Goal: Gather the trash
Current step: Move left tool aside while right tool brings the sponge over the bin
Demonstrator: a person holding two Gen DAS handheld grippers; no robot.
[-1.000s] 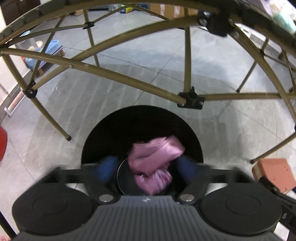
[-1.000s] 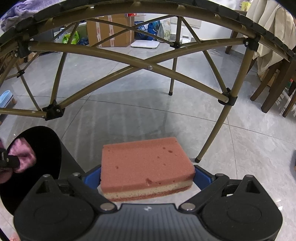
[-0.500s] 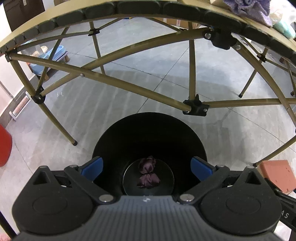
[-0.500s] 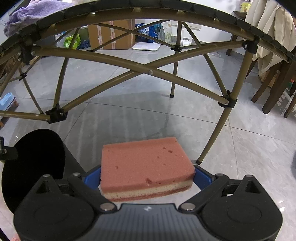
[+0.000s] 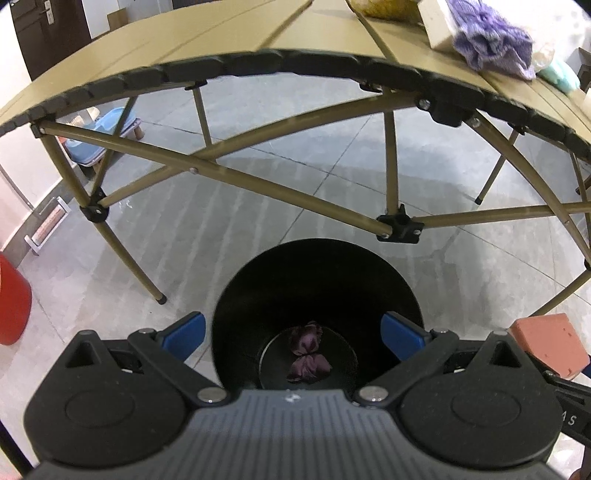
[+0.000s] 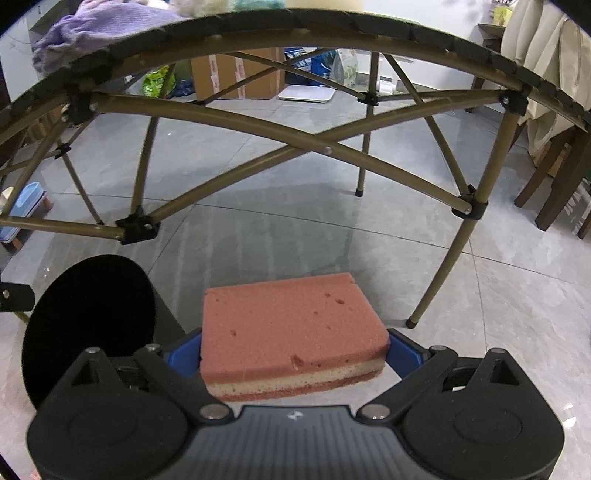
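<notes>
A black round trash bin (image 5: 317,266) stands on the floor in front of the folding table. A crumpled pink wrapper (image 5: 307,356) lies at its bottom. My left gripper (image 5: 293,334) is open and empty above the bin's mouth. My right gripper (image 6: 293,354) is shut on a pink layered sponge (image 6: 288,325), held above the floor to the right of the bin (image 6: 92,317). The sponge also shows at the right edge of the left wrist view (image 5: 546,343).
The tan folding table (image 5: 258,40) spans the top, with crossed legs (image 6: 325,149) beneath. On it lie a purple cloth (image 5: 495,37) and a pale box (image 5: 439,26). A red container (image 5: 13,299) stands left. Wooden chair legs (image 6: 554,177) and cardboard boxes (image 6: 236,77) stand beyond.
My left gripper opened and let go of the pink wrapper, which fell to the bottom of the bin. Both grippers have risen a little. The sponge stays in the right gripper.
</notes>
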